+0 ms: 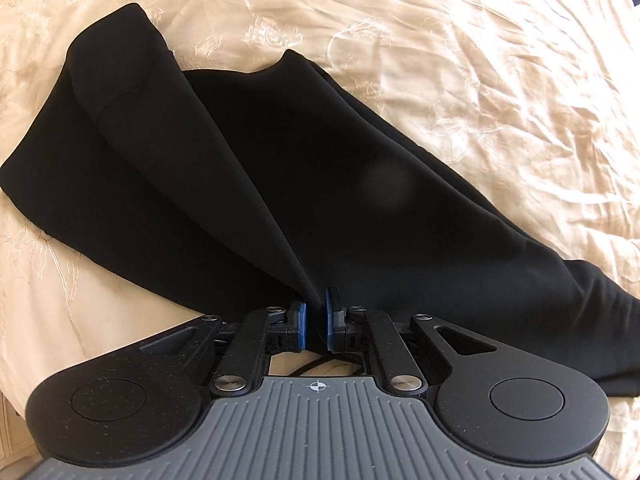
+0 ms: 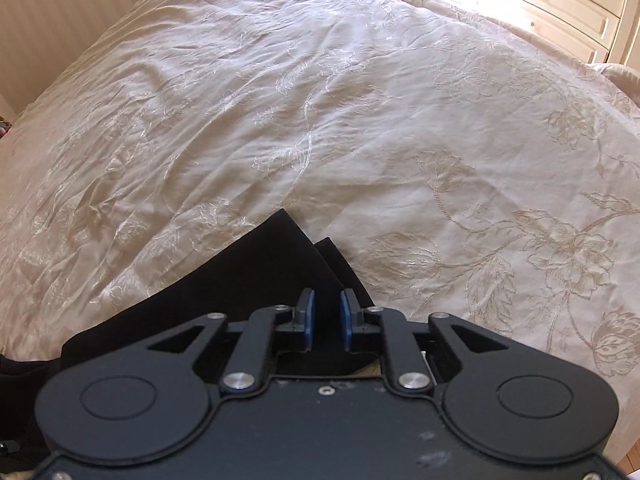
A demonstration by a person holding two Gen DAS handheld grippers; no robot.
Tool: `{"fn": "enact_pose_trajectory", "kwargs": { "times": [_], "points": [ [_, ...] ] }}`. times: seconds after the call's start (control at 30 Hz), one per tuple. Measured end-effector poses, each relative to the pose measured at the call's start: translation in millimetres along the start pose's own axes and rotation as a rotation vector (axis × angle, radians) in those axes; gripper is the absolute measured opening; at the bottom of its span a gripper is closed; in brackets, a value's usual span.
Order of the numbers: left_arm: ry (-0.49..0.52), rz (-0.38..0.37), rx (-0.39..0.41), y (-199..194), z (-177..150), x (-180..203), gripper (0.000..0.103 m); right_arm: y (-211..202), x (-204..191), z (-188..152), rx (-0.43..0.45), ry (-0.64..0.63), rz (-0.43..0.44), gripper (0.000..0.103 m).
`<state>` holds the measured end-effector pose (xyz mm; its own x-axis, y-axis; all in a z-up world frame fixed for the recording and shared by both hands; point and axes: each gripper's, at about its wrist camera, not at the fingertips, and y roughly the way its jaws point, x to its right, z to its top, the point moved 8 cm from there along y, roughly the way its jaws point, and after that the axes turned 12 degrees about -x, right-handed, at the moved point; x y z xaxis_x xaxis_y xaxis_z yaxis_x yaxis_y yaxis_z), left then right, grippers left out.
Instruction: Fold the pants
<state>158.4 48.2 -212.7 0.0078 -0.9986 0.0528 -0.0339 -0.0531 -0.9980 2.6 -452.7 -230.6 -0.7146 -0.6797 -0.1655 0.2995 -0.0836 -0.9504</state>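
Left wrist view shows the black pants (image 1: 248,184) lying half-folded on the cream bedspread (image 1: 480,80), the left gripper (image 1: 315,316) pinching a raised ridge of cloth, while the right gripper (image 2: 327,312) sits narrowly parted over a leg end, apparently gripping nothing, so further folds likely remain.

No readable text, labels or numbers, only a crosshair mark on the left gripper (image 1: 316,320)
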Motion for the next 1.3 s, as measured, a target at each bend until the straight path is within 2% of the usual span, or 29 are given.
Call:
{"fn": "enact_pose_trajectory", "kwargs": {
  "times": [0.03,0.13,0.2,0.3,0.33,0.4,0.5,0.57,0.63,0.7,0.77,1.03,1.1,1.13,1.3],
  "points": [
    [0.004,0.006,0.000,1,0,0,0.009,5,0,3,0.004,-0.011,-0.004,0.033],
    [0.015,0.019,0.007,2,3,0,0.009,12,-7,14,0.029,-0.079,0.007,0.033],
    [0.012,0.021,0.009,2,2,-1,0.009,22,-13,16,0.004,-0.130,0.011,0.032],
    [0.002,0.023,0.010,3,5,0,0.009,35,-14,12,-0.045,-0.187,-0.028,0.032],
    [0.003,0.026,0.011,2,4,-1,0.009,36,-14,9,-0.054,-0.203,-0.041,0.029],
    [0.006,0.030,0.020,-1,3,-1,0.009,33,-16,5,-0.057,-0.241,-0.063,0.003],
    [0.013,0.024,0.064,-19,1,0,0.009,12,-24,0,-0.028,-0.274,-0.026,0.001],
    [0.021,0.021,0.100,-30,-1,0,0.009,-9,-25,-2,0.019,-0.282,-0.025,0.001],
    [0.017,0.022,0.101,-32,-3,-1,0.009,-18,-19,-4,0.031,-0.260,-0.038,0.001],
    [0.003,0.020,0.076,-24,-2,-4,0.009,-15,-15,-5,0.038,-0.280,-0.055,0.011],
    [-0.014,0.021,0.056,-17,-1,-5,0.009,-5,-16,-3,0.027,-0.316,-0.041,0.028],
    [-0.006,0.037,0.046,-14,2,-6,0.009,39,-4,1,-0.115,-0.260,0.000,0.030],
    [-0.009,0.042,0.043,-12,2,-7,0.008,37,-4,-1,-0.114,-0.260,0.008,0.021],
    [-0.008,0.042,0.042,-12,1,-7,0.008,34,-4,-2,-0.110,-0.273,0.001,0.012],
    [0.015,0.038,0.080,-26,-3,-1,0.008,4,-11,-5,-0.056,-0.307,0.016,0.008]
  ]
}}
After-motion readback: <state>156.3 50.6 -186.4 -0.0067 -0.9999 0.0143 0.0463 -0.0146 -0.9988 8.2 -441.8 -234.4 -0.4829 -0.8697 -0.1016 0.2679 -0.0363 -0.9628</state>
